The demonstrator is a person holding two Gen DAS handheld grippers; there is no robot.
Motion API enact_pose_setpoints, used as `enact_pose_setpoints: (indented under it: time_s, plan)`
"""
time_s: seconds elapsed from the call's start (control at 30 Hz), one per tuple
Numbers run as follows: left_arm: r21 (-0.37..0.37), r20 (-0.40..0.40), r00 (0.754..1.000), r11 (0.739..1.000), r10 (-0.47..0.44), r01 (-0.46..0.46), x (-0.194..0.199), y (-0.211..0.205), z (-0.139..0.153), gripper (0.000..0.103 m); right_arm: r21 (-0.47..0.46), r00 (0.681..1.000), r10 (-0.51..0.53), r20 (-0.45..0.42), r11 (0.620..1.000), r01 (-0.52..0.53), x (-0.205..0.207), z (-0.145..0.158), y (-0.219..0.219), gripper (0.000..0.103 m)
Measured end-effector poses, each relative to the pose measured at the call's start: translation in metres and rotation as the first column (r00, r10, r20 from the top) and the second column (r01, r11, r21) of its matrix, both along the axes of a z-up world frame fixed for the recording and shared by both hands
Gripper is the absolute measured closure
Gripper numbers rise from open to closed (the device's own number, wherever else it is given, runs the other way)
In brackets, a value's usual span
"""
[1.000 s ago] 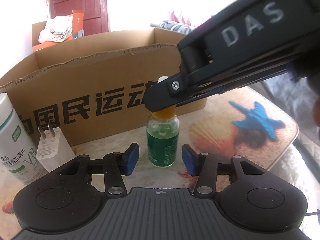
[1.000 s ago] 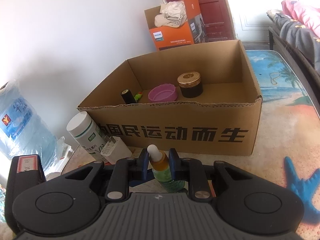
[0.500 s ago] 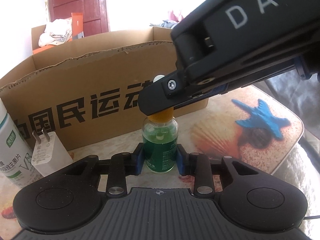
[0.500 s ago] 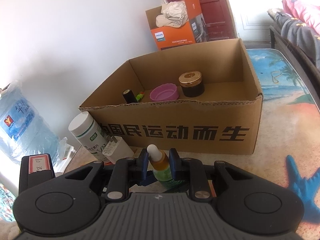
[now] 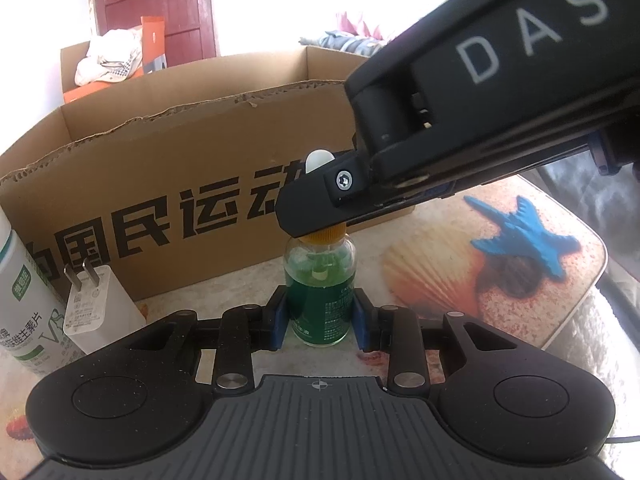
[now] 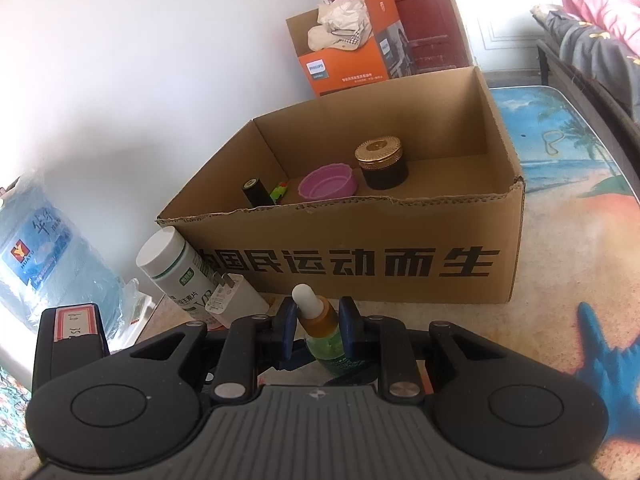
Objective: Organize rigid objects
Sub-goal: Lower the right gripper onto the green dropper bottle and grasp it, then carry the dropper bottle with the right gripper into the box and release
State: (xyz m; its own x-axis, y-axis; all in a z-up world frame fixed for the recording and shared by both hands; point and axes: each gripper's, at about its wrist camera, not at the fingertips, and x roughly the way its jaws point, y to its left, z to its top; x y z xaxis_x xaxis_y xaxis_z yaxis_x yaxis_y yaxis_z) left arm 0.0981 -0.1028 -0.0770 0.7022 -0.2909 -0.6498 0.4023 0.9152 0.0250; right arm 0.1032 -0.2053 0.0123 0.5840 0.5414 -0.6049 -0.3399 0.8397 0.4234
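At far left a white vitamin bottle [image 5: 24, 300] stands upright on the table, with a white plug adapter [image 5: 98, 308] just beside it, both before the cardboard box [image 5: 168, 184]. In the middle a green dropper bottle [image 5: 320, 292] stands upright on the beach-print tablecloth [image 5: 460, 280] — the left gripper [image 5: 320, 316] has just been closing and its blue pads now clamp the glass body. The right gripper [image 6: 319, 320] pinches the bottle's orange collar from above. Inside the box sit a pink bowl [image 6: 328, 181] and a gold-lidded jar [image 6: 382, 162].
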Motion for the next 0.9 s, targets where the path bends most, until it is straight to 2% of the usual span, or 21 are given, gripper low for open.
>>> enact_pose_setpoints:
  time_s: [0.3, 0.37, 0.43, 0.47, 0.9]
  plan:
    - [0.021, -0.009, 1.0, 1.0, 0.005, -0.005, -0.0014, -0.0018, 0.0007, 0.072, 0.006, 1.0, -0.011, -0.03, 1.0, 0.011, 0.002, -0.0021, 0.0012, 0.077]
    - [0.02, -0.01, 1.0, 1.0, 0.006, -0.006, -0.0011, -0.0014, 0.0008, 0.072, 0.005, 0.999, -0.017, -0.042, 1.0, 0.018, 0.0032, -0.0026, 0.0005, 0.074]
    - [0.018, -0.013, 1.0, 1.0, 0.007, -0.007, -0.0006, -0.0011, 0.0006, 0.072, 0.003, 0.998, -0.023, -0.053, 1.0, 0.023, 0.0051, -0.0043, 0.0002, 0.066]
    - [0.016, -0.014, 1.0, 1.0, 0.008, -0.008, -0.0002, -0.0014, 0.0007, 0.072, 0.005, 0.998, -0.023, -0.056, 1.0, 0.024, 0.0051, -0.005, -0.0001, 0.066]
    - [0.001, -0.016, 1.0, 1.0, 0.016, -0.016, 0.001, -0.0001, -0.0023, 0.072, 0.015, 0.998, -0.017, -0.053, 1.0, 0.018, 0.005, -0.0085, 0.0008, 0.067]
